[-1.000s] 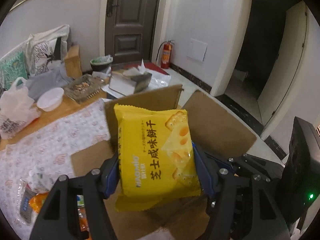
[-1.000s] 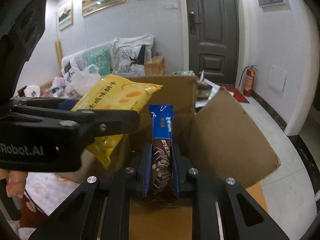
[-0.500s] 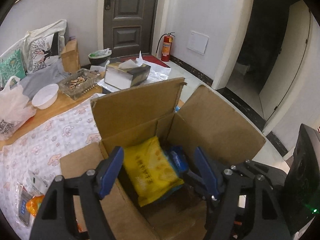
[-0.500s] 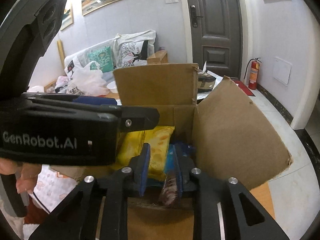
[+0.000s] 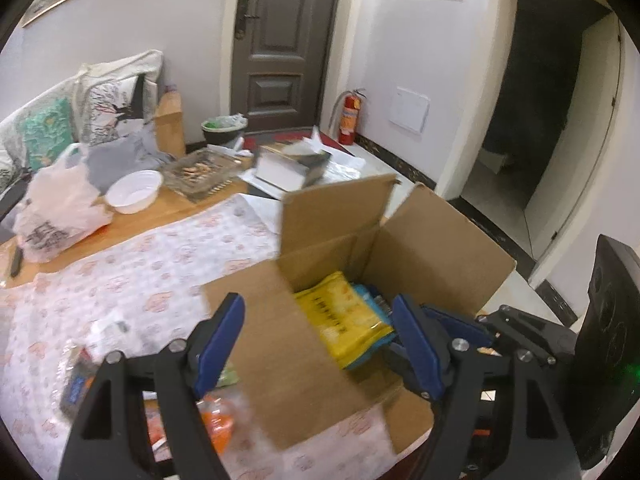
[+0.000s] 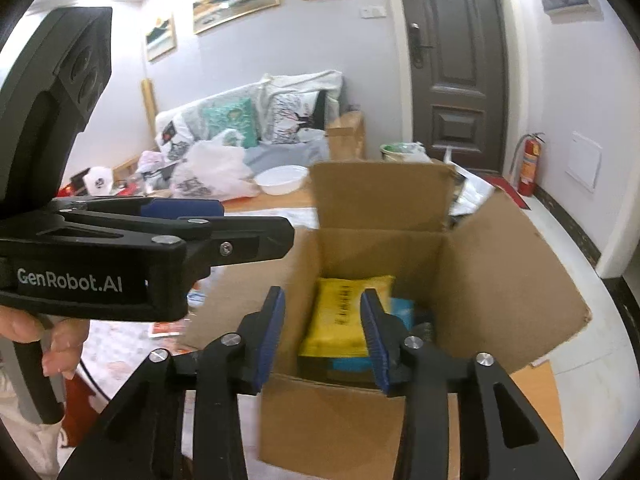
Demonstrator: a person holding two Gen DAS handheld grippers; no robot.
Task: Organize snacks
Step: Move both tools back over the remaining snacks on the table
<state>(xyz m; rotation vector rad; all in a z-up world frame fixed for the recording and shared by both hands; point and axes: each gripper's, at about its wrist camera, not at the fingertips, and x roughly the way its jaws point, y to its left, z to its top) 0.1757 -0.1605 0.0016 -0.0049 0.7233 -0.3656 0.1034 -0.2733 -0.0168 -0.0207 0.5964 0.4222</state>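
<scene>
An open cardboard box (image 5: pixel 432 240) (image 6: pixel 500 280) stands on the table. A yellow cracker packet (image 5: pixel 344 320) (image 6: pixel 344 320) lies inside it on top of blue-wrapped snacks (image 6: pixel 402 310). My left gripper (image 5: pixel 320 340) is open and empty above the box's near flap; it also shows at the left of the right wrist view (image 6: pixel 216 220). My right gripper (image 6: pixel 324 332) is open and empty just above the box opening. Loose snack packets (image 5: pixel 216 420) lie on the tablecloth left of the box.
A patterned tablecloth (image 5: pixel 140 272) covers the near table. Behind it are a white bowl (image 5: pixel 134 192), a plastic bag (image 5: pixel 56 208), a glass tray (image 5: pixel 200 172) and a tissue box (image 5: pixel 292 168). A sofa with cushions (image 6: pixel 248 124) is at the back.
Both grippers let go of their snacks: the yellow packet and the chocolate bar dropped into the box. Both grippers then opened wide and pulled back up, the left one swinging left.
</scene>
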